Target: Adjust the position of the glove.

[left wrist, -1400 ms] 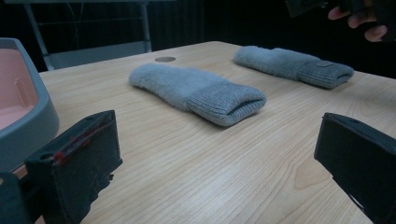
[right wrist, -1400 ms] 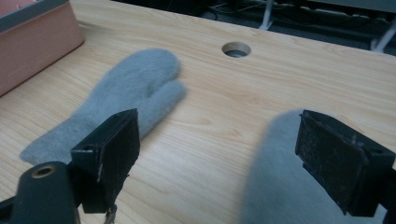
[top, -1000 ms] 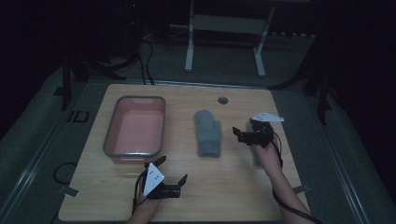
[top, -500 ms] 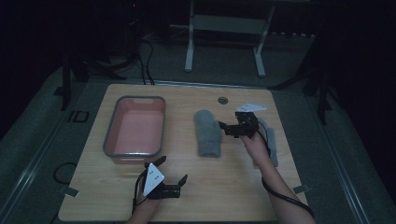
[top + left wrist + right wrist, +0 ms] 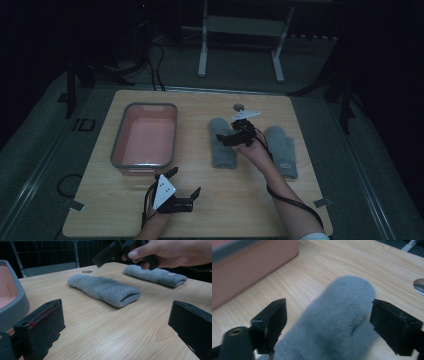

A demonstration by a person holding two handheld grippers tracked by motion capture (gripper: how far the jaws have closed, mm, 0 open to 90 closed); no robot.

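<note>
Two grey mittens lie on the bench: the right hand-held gripper, jaws spread, hovers over the nearer mitten, whose long axis runs straight ahead between them, while the left hand-held gripper, also spread, waits well behind.

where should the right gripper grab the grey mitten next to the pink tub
Probably across the fingertip half of the left mitten, coming straight down from above. It lies flat and soft on the table, and the open right gripper already straddles its width there, so closing should pinch the fabric up.
</note>
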